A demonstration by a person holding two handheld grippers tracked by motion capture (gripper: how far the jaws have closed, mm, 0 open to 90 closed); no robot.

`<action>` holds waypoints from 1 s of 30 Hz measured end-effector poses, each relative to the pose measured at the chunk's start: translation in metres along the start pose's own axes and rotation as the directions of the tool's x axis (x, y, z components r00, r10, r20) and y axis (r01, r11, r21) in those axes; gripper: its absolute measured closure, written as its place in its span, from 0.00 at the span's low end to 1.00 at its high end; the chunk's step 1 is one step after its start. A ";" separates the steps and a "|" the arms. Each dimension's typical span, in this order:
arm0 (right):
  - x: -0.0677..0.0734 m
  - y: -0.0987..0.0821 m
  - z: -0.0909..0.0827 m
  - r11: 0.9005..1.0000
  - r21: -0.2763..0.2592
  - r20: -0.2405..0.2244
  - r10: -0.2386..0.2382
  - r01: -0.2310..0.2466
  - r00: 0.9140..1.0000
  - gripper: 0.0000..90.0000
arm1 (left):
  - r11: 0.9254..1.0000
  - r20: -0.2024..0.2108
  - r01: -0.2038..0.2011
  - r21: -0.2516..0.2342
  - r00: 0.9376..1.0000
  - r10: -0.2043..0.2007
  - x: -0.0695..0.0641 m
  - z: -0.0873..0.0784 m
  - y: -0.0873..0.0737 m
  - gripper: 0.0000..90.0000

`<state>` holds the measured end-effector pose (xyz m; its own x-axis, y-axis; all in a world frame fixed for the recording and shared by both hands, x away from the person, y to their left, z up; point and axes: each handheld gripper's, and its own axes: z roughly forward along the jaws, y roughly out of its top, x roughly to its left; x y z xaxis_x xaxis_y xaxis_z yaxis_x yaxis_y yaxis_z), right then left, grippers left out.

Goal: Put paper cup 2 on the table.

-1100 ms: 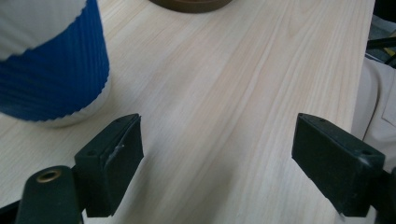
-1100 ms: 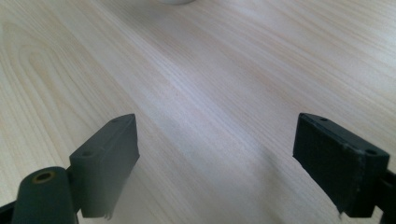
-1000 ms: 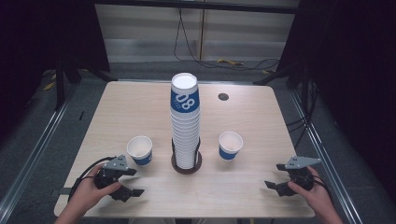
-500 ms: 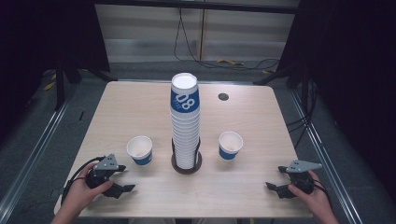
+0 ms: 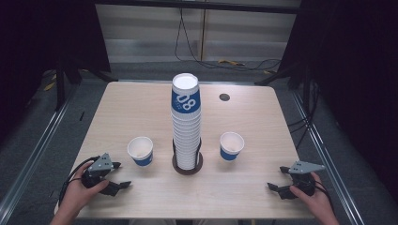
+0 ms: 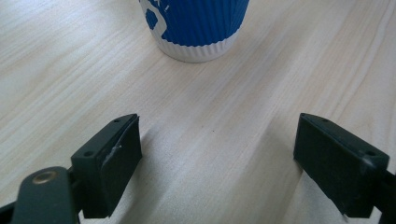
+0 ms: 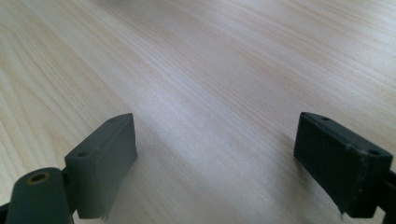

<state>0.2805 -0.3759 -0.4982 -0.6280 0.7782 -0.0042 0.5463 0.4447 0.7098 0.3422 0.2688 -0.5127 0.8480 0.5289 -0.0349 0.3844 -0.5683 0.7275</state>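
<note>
Two loose paper cups flank a tall cup stack [image 5: 186,123] at mid-table; the left cup [image 5: 141,151] stands upright just ahead of the left gripper [image 5: 118,175], whose empty jaws have just been opening. The right gripper [image 5: 278,179], also spread and empty, sits farther from the right cup [image 5: 231,146]. The left gripper view shows that cup's ribbed base [image 6: 196,29] dead ahead; the right gripper view shows bare table [image 7: 224,70].

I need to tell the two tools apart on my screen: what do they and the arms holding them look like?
Both look alike: the left tool and the right tool are black, each topped by a grey three-cornered plate, with two blocky black jaws carrying flat pads. A black cable loops out from each. The forearms come in bare; no sleeve is visible.
</note>
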 end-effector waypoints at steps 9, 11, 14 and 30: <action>0.001 0.000 0.000 1.000 -0.001 0.006 0.008 -0.008 1.000 0.14 | 1.000 -0.025 0.014 -0.006 1.000 -0.014 0.002 0.003 -0.002 0.06; 0.001 -0.001 -0.001 1.000 -0.001 0.008 0.010 -0.010 1.000 0.14 | 1.000 -0.033 0.025 0.003 0.999 -0.025 0.003 0.004 -0.001 0.03; 0.002 -0.001 -0.001 1.000 -0.002 0.010 0.010 -0.010 1.000 0.14 | 0.999 -0.041 0.035 0.010 0.999 -0.035 0.003 0.005 -0.001 0.00; 0.003 -0.002 -0.002 1.000 -0.003 0.023 0.020 -0.020 1.000 0.14 | 0.999 -0.056 0.049 0.011 0.997 -0.049 0.001 0.005 -0.001 0.00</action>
<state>0.2764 -0.3754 -0.4982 -0.6043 0.7968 -0.0058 0.5572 0.4278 0.7117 0.3446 0.2667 -0.5165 0.8064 0.5905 -0.0314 0.4296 -0.5484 0.7174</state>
